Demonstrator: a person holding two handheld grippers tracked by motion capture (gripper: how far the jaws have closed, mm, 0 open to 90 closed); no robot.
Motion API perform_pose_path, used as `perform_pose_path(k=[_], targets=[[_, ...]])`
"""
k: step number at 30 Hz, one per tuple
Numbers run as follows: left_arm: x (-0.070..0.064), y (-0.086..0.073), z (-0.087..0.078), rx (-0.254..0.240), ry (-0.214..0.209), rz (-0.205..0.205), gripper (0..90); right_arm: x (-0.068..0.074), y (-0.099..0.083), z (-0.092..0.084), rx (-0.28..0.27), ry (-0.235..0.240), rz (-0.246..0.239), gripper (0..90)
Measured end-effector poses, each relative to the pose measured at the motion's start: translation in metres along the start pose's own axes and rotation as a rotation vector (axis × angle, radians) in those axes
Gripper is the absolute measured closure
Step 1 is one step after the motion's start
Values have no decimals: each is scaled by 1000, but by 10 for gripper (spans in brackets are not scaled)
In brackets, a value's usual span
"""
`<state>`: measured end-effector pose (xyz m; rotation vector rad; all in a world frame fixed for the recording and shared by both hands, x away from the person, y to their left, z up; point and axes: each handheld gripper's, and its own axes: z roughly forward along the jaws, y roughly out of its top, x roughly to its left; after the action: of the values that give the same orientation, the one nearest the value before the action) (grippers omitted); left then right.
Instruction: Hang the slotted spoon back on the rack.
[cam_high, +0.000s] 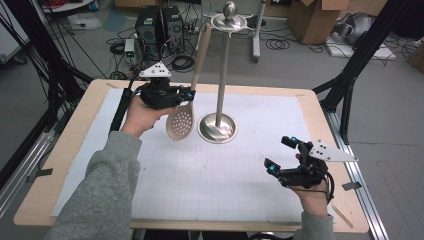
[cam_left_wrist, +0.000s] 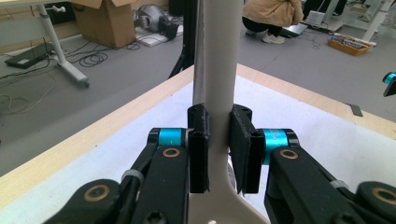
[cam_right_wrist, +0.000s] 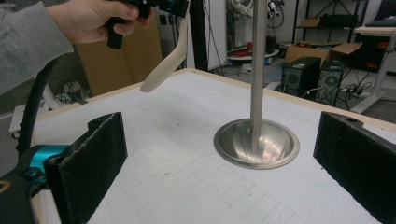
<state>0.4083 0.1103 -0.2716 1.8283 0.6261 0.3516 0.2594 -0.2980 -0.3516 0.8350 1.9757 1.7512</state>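
On the table: one slotted spoon (cam_high: 181, 121), one metal stand (cam_high: 218, 125) and two tools (one per hand).

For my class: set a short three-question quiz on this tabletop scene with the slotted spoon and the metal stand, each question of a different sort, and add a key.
1. True or false: the left hand-held gripper is shut on the slotted spoon.
2. Multiple choice: the spoon's perforated bowl is A) lying flat on the table, B) hanging down, clear of the table, C) hooked on the stand's top.
3. In a few words: what is between the pads of the right hand-held gripper?

Key
1. True: its pads clamp the handle.
2. B.
3. Nothing; it is open, with the metal stand farther ahead.
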Motion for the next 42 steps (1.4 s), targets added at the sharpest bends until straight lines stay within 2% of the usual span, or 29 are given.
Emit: perform_pose_path(k=[6, 15, 20, 23, 27, 30, 35, 37, 39, 41, 42], targets=[[-2, 0, 5, 7, 9, -2, 777, 0, 0, 0, -2, 1, -3, 16], [-8, 1, 15, 17, 59, 6, 775, 0, 0, 0, -1, 0, -1, 16], [-8, 1, 20, 16, 62, 1, 774, 0, 1, -1, -5, -2, 0, 16], [-10, 1, 23, 22, 102, 38, 754, 0, 1, -2, -7, 0, -1, 16], [-11, 0, 23, 11, 85, 65, 649, 0, 0, -2, -6, -1, 0, 17], [-9, -1, 19, 5, 53, 65, 564, 0, 0, -3, -9, -2, 0, 17], [-3, -11, 8, -51, -2, 73, 395, -1, 1, -4, -11, -7, -1, 17], [0, -17, 4, -57, -1, 78, 295, -1, 1, -4, -14, -9, -3, 16], [2, -23, -2, -66, 10, 81, 243, 0, 1, -4, -10, -9, -1, 16], [4, -29, -8, -69, 14, 58, 130, 0, 1, -3, -9, -10, 1, 16], [4, -31, -11, -59, 12, 53, 103, 0, 1, -3, -12, -7, 2, 16]])
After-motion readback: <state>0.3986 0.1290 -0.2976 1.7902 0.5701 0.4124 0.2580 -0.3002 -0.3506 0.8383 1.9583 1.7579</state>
